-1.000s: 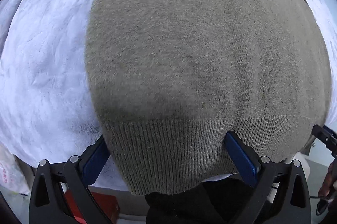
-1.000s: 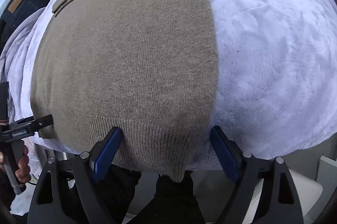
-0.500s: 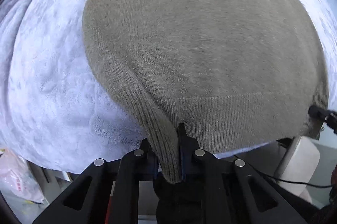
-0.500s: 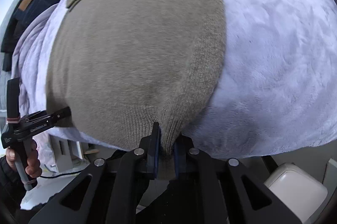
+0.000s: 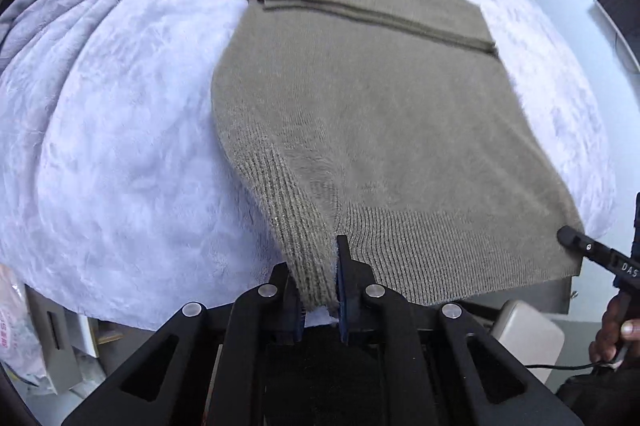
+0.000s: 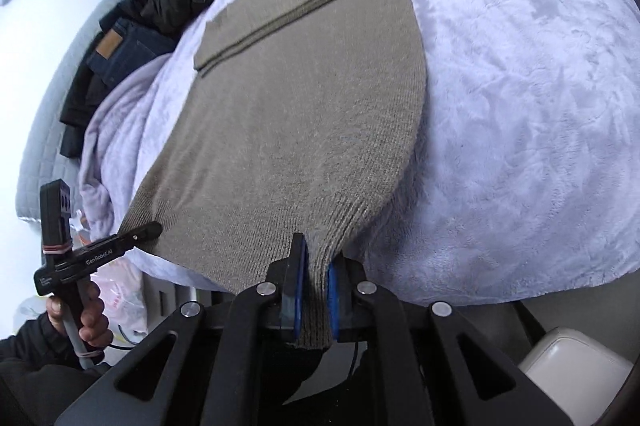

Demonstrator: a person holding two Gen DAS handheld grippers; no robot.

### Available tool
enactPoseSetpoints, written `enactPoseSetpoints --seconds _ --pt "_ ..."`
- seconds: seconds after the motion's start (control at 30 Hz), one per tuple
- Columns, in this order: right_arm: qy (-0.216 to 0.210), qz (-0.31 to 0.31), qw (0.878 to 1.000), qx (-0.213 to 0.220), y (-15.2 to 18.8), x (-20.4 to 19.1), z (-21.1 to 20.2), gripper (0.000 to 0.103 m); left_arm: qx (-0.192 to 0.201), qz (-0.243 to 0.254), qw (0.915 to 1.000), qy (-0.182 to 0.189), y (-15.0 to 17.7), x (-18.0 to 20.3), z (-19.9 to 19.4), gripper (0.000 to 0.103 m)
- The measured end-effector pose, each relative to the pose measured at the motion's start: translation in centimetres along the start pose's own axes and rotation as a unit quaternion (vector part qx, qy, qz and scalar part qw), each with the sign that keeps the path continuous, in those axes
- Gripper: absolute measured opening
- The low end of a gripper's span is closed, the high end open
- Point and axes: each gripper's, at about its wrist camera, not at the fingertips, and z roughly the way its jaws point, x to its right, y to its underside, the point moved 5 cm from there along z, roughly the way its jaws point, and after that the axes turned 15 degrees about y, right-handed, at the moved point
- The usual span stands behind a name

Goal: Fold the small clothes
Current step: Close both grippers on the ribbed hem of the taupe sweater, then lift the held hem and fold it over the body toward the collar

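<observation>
On a pale plush blanket (image 5: 120, 154) lies one olive knit sweater (image 5: 380, 114), sleeves folded in | left gripper (image 5: 318, 290) and right gripper (image 6: 312, 298), two tools, each clamped tight on the ribbed hem (image 6: 336, 226) | best handled by lifting both corners level, carrying the hem evenly toward the collar

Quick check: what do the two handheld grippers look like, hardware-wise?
Both the left gripper and the right gripper are matte black linkages with silver pivot pins and blue-padded fingers. The left one's side reads "GenRobot.AI". A thin cable trails from its handle. Dark sleeve.
</observation>
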Motion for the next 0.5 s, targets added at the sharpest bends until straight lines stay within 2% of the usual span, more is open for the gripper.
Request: enactPoseSetpoints --seconds 0.07,0.2,0.3,0.5 --pt "-0.008 0.002 1.000 0.012 0.2 1.1 -1.9 0.010 0.015 0.006 0.9999 0.002 -0.9 0.2 -1.6 0.013" --pt "-0.019 0.014 0.999 0.034 -1.4 0.7 -4.0 0.010 0.035 0.018 0.9992 0.002 -3.0 -0.1 -3.6 0.013" --pt "-0.026 0.021 0.998 0.056 -3.5 -0.9 -5.0 0.010 0.054 0.026 0.9981 0.011 -5.1 0.9 -4.6 0.013" --pt "-0.014 0.028 0.996 0.087 -7.8 -3.0 -6.8 0.010 0.082 0.037 0.9953 0.038 -10.4 2.3 -6.4 0.013"
